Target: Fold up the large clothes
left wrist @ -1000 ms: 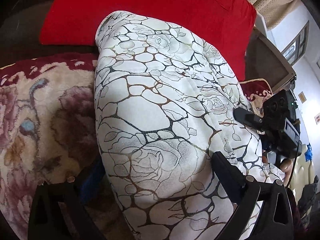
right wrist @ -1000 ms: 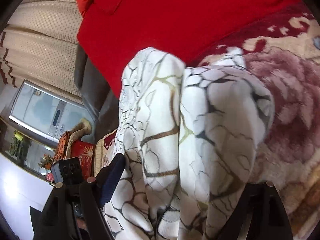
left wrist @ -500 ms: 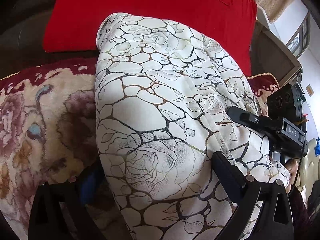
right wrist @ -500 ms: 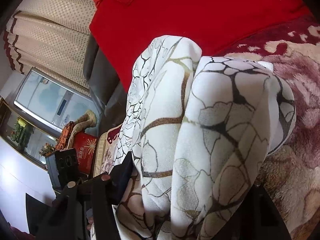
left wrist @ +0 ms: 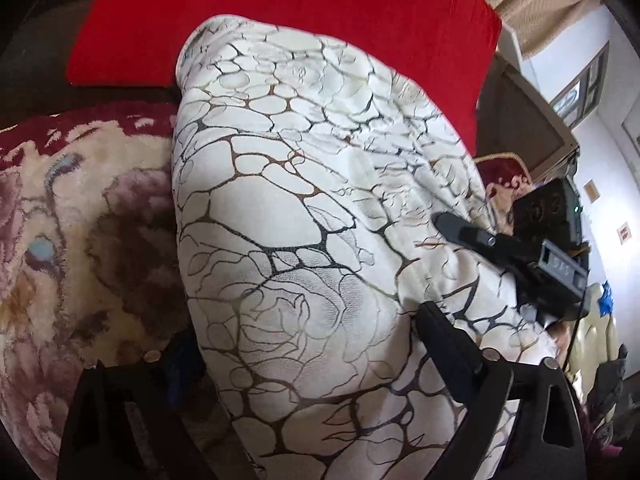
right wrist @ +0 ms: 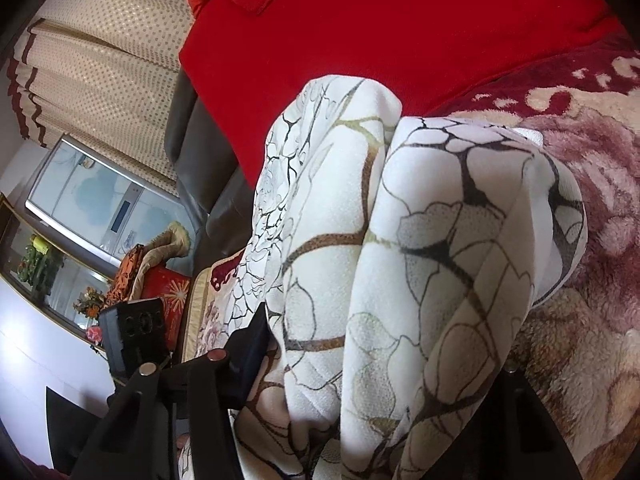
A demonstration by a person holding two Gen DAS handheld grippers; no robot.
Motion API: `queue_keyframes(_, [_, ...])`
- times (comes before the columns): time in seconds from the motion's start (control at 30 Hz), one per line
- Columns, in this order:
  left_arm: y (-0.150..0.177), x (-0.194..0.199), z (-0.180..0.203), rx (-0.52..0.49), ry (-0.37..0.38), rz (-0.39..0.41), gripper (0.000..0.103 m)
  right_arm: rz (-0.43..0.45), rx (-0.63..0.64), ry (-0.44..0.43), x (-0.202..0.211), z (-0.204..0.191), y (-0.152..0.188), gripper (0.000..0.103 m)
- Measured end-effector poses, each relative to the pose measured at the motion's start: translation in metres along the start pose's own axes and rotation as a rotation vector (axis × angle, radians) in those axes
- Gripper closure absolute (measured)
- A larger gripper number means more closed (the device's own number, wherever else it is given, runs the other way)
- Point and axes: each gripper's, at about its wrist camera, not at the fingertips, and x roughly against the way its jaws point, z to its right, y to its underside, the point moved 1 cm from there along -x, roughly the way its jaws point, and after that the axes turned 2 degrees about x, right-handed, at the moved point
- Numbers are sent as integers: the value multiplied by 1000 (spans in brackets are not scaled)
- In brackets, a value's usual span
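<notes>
Garment: white, crackle print. Bunched between my left tongs and my right tongs, both clamped on it, held above blanket for folding.

Garment: white, black and brown crackle lines, outlined roses
Cushion: plain red
Blanket: cream, mauve and brown flowers, maroon border
Curtain: beige, small dots, dark red trim
Tools: black
</notes>
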Motion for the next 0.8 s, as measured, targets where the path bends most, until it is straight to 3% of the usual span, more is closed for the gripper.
queue_keyframes(0.27, [16,18,18,-49,-36,80,34,36,30,-4,7,-20,2,50])
queue_keyframes(0.53, [29,50,35,-64,-98,149,36,41,83,-47,3,-56,9,52])
queue_keyframes(0.8, [47,108,22,-53,-228,264,38,38,165,-131,-25,-106,19,53])
